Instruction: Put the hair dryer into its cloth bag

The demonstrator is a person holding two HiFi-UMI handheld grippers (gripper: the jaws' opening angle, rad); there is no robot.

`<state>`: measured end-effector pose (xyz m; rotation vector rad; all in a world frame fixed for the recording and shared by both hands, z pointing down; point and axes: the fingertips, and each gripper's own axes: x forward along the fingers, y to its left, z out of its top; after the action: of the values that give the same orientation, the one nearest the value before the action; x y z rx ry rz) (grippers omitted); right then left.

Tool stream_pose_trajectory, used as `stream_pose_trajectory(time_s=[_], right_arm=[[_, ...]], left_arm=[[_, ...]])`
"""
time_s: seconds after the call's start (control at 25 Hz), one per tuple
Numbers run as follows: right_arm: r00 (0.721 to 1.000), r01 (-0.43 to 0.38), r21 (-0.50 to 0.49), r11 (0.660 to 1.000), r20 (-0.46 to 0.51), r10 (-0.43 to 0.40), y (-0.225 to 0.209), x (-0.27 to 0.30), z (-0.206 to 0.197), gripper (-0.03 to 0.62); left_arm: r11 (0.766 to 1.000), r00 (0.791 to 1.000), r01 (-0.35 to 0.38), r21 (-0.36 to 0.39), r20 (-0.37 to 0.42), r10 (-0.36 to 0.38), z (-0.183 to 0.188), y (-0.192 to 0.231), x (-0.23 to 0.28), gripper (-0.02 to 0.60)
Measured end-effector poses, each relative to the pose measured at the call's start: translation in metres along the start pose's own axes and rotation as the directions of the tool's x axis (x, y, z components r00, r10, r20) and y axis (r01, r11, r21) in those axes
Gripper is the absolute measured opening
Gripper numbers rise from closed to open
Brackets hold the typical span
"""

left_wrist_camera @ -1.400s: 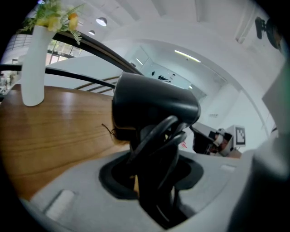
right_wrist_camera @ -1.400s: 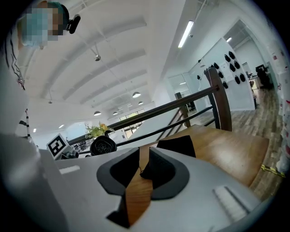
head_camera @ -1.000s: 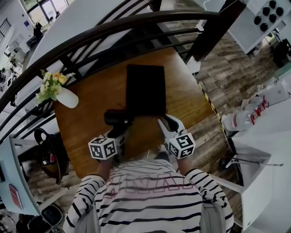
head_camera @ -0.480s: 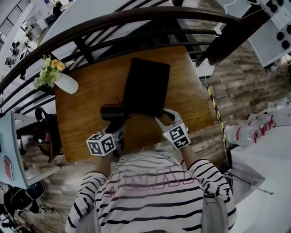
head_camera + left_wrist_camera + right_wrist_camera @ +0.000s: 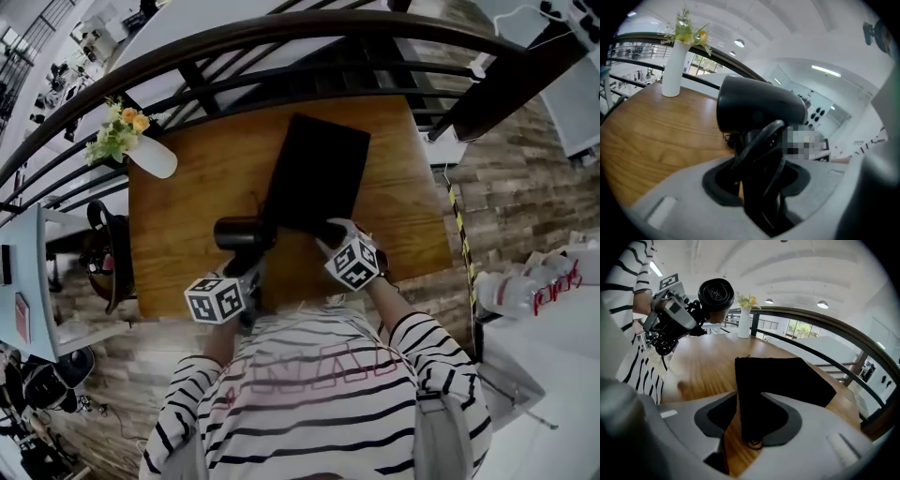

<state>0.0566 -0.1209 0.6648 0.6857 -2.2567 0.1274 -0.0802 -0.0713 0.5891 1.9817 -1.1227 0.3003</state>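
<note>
The black hair dryer [image 5: 246, 232] hangs just above the wooden table [image 5: 187, 216], left of the bag. My left gripper [image 5: 251, 264] is shut on its handle, where the cord is wound. In the left gripper view the dryer's barrel [image 5: 759, 108] points left above the jaws of the left gripper [image 5: 761, 187]. The flat black cloth bag [image 5: 319, 173] lies mid-table. My right gripper [image 5: 330, 234] is low at the bag's near edge. In the right gripper view that near corner of the bag [image 5: 778, 380] reaches in between the parted jaws of the right gripper [image 5: 747, 404]; wood shows beside it.
A white vase with flowers [image 5: 150, 155] stands at the table's far left corner. A dark curved railing [image 5: 281, 42] runs behind the table. The right gripper view shows the left gripper holding the dryer [image 5: 715, 295] up at the left.
My right gripper has dropped and rolled down to the bag's near edge. The left gripper has shifted a little with the dryer still in it.
</note>
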Motion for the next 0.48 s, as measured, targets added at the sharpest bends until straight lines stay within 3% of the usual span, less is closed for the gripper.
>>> stream_pose_trajectory(time_s=[0.28,0.48], right_arm=[[0.997,-0.018,-0.030,0.999,-0.071,0.016,-0.002,0.022,-0.009,0.128],[0.994,-0.021,-0.037,0.999,-0.111,0.017,-0.002,0.030,-0.016,0.032]], left_arm=[[1.000,0.999,-0.031,0.005,-0.020,0.031,-0.009,0.012,-0.011,0.167],[0.999,0.999,-0.047,0.001,-0.027,0.047,-0.013,0.022,-0.016,0.167]])
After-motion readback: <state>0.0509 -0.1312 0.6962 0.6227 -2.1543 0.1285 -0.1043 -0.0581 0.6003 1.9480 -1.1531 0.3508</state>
